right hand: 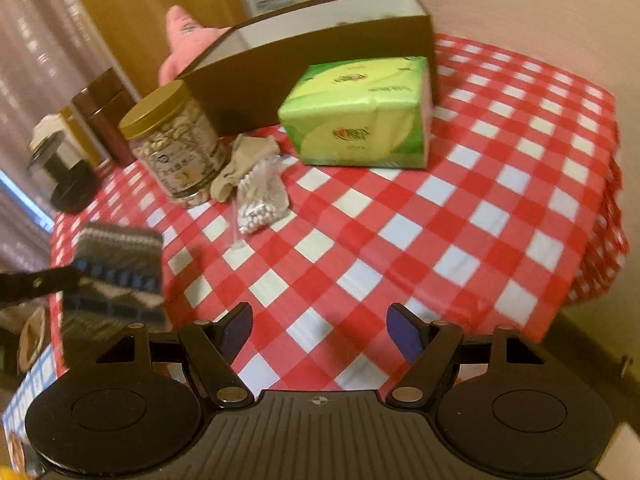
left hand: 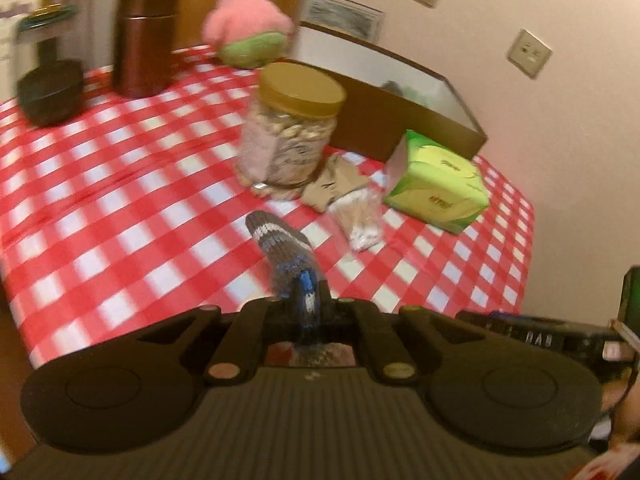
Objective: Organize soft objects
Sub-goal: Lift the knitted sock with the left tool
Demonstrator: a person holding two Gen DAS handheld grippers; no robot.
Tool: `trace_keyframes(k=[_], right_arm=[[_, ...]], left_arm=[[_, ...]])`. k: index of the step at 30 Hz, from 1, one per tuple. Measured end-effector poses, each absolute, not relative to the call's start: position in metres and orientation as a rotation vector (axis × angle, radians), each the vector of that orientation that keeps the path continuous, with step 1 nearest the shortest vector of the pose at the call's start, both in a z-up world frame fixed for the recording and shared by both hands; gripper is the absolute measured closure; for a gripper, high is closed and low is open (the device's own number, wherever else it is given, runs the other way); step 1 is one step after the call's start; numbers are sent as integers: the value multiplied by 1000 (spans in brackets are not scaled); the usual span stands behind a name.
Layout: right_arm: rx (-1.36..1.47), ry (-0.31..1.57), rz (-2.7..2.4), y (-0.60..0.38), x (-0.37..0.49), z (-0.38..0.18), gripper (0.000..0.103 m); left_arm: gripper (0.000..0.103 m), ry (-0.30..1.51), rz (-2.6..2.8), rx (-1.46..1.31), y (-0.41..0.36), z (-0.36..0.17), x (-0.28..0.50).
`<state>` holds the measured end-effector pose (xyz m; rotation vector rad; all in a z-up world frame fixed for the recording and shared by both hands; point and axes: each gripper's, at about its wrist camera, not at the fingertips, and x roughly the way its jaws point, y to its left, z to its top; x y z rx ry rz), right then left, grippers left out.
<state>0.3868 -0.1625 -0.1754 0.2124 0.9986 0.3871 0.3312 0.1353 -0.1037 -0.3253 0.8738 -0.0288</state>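
The left gripper (left hand: 308,312) has its fingers clamped on a striped knit sock (left hand: 286,250), held lifted above the checked desk (left hand: 100,208). The right gripper (right hand: 320,330) hovers with fingers spread and empty, facing a green tissue pack (right hand: 360,116) beside the brown box (right hand: 320,60).

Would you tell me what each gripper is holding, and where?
The left gripper pinches the striped knitted sock at one end; the right gripper holds nothing.
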Motion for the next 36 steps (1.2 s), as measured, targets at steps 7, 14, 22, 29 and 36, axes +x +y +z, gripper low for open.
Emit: trace_keyframes(k=[7, 14, 22, 29, 36], right_arm=[[199, 1018, 492, -158, 385, -177, 28], [170, 1049, 496, -146, 376, -181, 28], [157, 1060, 483, -136, 373, -179, 28], [140, 1049, 506, -117, 388, -177, 28], [111, 1040, 523, -104, 404, -180, 28]], left_arm=[[92, 969, 61, -317, 140, -119, 297], [62, 1031, 114, -189, 131, -167, 307], [63, 1038, 80, -74, 125, -178, 315], [72, 1025, 89, 99, 106, -189, 318], [92, 1015, 68, 18, 131, -184, 321]])
